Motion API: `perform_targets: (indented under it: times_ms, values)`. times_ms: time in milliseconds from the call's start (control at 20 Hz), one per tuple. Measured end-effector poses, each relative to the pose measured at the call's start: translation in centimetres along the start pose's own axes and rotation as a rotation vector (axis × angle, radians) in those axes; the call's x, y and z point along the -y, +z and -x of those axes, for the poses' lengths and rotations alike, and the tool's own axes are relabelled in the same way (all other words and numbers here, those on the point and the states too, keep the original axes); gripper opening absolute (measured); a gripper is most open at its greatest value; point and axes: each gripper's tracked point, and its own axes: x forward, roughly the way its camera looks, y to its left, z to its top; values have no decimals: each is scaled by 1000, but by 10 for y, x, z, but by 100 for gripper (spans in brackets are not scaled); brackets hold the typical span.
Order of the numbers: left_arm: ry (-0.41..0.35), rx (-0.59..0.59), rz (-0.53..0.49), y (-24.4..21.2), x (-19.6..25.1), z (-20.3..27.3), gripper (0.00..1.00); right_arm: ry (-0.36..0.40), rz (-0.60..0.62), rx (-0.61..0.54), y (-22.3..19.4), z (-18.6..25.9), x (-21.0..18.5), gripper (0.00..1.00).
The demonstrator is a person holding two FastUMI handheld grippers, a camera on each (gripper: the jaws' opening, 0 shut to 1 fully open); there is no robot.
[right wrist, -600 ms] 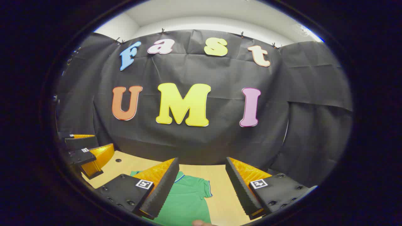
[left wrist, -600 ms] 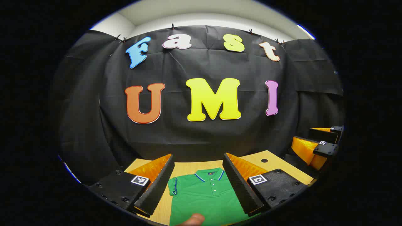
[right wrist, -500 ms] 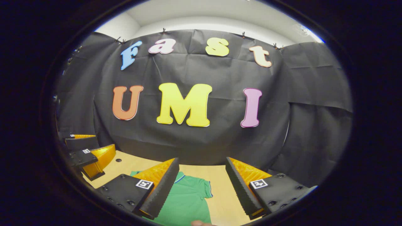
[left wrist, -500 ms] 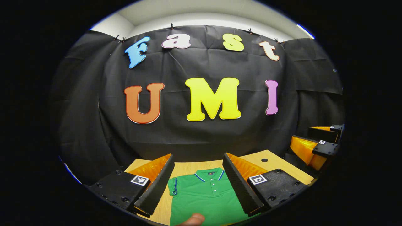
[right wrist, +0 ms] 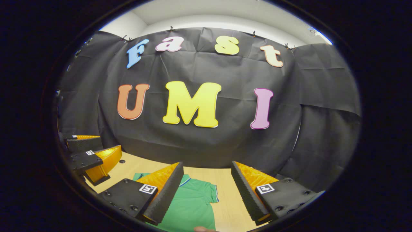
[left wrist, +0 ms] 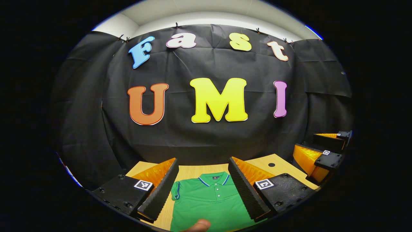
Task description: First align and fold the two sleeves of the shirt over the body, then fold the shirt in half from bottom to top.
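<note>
The shirt (left wrist: 210, 206) lies flat on the table (left wrist: 193, 169) — collar toward the back wall (left wrist: 209, 141).

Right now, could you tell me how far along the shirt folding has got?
Nothing looks folded yet. The green shirt lies flat on the wooden table, collar toward the wall, and the short sleeve seen in the right gripper view is spread out. The left gripper and the right gripper are open above it, holding nothing. Both sleeve folds and the bottom-to-top fold remain.
</note>
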Motion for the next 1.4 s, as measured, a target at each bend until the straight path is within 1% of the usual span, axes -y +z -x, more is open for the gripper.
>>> perform_targets:
  times_ms: [100,150,450,650,850,1050,1100,1400]
  values:
    - [-2,-4,-2,0,4,1,100,-1,-7,-2,-1,-1,2,96]
    - [-6,-5,-2,-1,7,3,100,-2,-13,-4,-1,-1,4,94]
    - [-13,-23,7,-7,13,7,100,2,-19,-33,-12,-2,9,94]
    - [-1,-27,9,-9,13,9,100,14,-17,-80,-33,-10,11,94]
    - [22,-38,9,-15,14,14,100,33,-49,-174,-72,-32,17,95]
    - [56,-41,7,-15,13,19,100,39,-36,-262,-116,-65,33,95]
    - [66,-41,6,-14,14,20,100,43,-37,-285,-127,-75,37,96]
    - [128,-6,8,1,19,24,100,84,-105,-446,-191,-147,50,95]
